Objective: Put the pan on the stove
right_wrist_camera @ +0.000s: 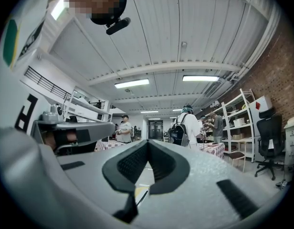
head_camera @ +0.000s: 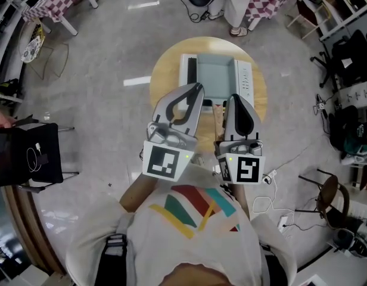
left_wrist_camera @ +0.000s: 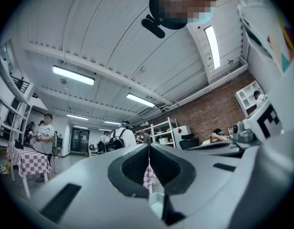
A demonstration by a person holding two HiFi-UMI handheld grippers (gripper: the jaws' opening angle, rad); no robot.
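Your left gripper (head_camera: 198,87) and right gripper (head_camera: 236,98): jaws pressed together, nothing between them. You hold both side by side before your chest, pointing roughly level. Beyond their tips, the stove (head_camera: 218,76) sits on the round table (head_camera: 162,64).

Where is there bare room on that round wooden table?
Bare wood left and right of the grey square stove on the round wooden table; stove top bare too. Left tongs and right tongs hide the near edge.
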